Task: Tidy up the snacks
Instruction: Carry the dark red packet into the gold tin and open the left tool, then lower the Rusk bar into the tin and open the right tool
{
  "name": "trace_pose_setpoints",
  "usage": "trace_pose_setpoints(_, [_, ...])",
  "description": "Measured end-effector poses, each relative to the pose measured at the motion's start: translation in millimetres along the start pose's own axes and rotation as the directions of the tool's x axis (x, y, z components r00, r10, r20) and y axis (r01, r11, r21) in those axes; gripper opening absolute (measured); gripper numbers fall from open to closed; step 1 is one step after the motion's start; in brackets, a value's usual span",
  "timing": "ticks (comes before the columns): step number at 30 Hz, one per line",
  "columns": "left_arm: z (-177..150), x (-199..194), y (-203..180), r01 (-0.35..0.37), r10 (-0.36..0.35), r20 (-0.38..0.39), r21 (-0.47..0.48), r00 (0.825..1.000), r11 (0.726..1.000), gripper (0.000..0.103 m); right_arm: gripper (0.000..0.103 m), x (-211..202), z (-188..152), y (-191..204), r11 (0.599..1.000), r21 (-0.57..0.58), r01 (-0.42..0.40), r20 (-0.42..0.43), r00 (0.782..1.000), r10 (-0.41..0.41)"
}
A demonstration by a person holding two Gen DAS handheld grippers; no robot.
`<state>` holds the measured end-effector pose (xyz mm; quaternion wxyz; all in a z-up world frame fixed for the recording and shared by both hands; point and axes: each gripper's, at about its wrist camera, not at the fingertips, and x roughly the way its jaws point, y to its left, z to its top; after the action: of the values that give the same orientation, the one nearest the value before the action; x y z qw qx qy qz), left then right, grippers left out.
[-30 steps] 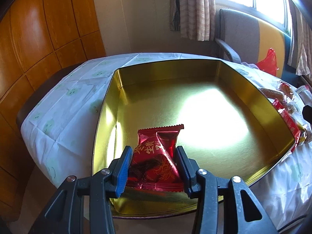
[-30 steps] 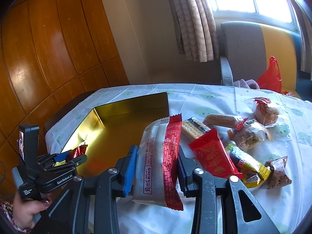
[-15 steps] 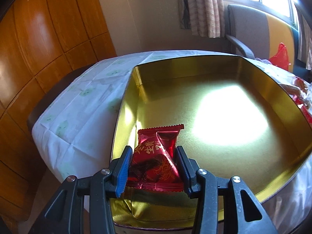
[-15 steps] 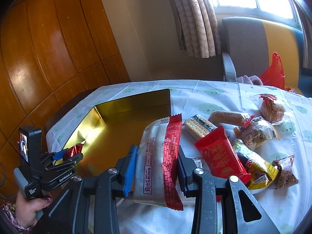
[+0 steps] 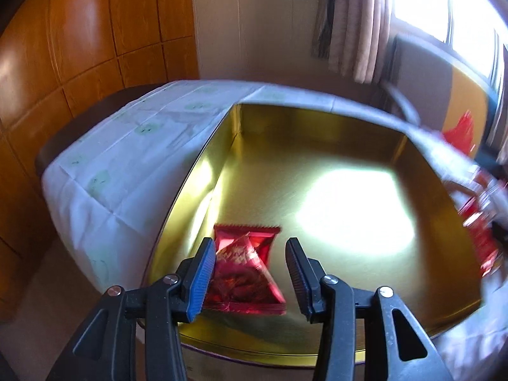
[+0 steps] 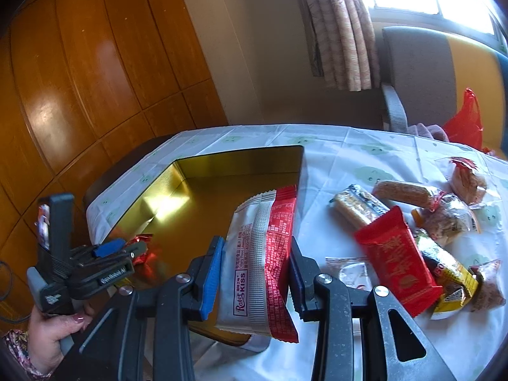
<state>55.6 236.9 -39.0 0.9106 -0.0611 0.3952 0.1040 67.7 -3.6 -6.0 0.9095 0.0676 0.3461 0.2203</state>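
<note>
1. Left wrist view: the small red snack packet (image 5: 246,270) sits over the near-left corner of the gold tin (image 5: 317,165); whether it rests on the floor of the tin cannot be told.
2. Left tongs (image 5: 250,273) have just been opening; the blue pad touches the packet, the black pad stands apart from it, so nothing is gripped.
3. Right wrist view: the right tongs (image 6: 255,273) clamp a white-and-red wafer pack (image 6: 260,270) upright over the tin's near edge.
4. Beside the tin, loose snacks (image 6: 412,231) lie heaped on the cloth-covered tabletop (image 6: 333,158).
5. A hand (image 6: 47,333) holds the left tongs' grip.
</note>
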Motion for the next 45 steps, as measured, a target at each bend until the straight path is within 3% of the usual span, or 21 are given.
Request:
trace_pose_setpoints(9, [-0.7,-28.7,6.8,0.101,-0.090,0.082,-0.152,0.993,0.983,0.047,0.040,17.4,-5.7,11.9,0.999,-0.046,-0.025,-0.068,0.997,0.022])
trace_pose_setpoints(19, [-5.8,-33.5,-7.9,0.149,-0.141,0.071,-0.129,0.987,0.980,0.047,0.041,43.3,-3.6,20.5,0.996,-0.087,0.012,-0.090,0.996,-0.020])
trace_pose_setpoints(22, [-7.9,-32.3,-10.9,0.157,-0.150,0.063,-0.120,0.987,0.980,0.047,0.052,46.0,-2.9,20.9,0.994,-0.104,0.034,-0.079,0.996,-0.042])
trace_pose_setpoints(24, [-8.5,-32.1,-11.5,0.169,-0.162,0.062,-0.121,0.985,0.978,0.047,0.053,40.6,-1.4,18.7,0.995,-0.093,0.040,-0.054,0.998,-0.045])
trace_pose_setpoints(28, [-9.2,-33.2,-13.3,0.199,-0.192,0.064,-0.123,0.979,0.972,0.047,0.061,9.9,6.6,2.7,0.997,-0.019,0.071,0.065,0.995,-0.070])
trace_pose_setpoints(36, [-13.1,-36.1,-35.3,0.286,-0.284,0.044,-0.053,0.958,0.957,0.047,0.064,-29.2,17.5,-43.3,0.984,0.123,0.131,0.110,0.983,-0.144])
trace_pose_setpoints(45, [-23.4,-50.2,-78.3,0.384,-0.387,0.011,0.099,0.922,0.918,0.051,0.069,-56.5,-17.3,-100.8,0.955,0.199,0.220,0.021,0.973,-0.228])
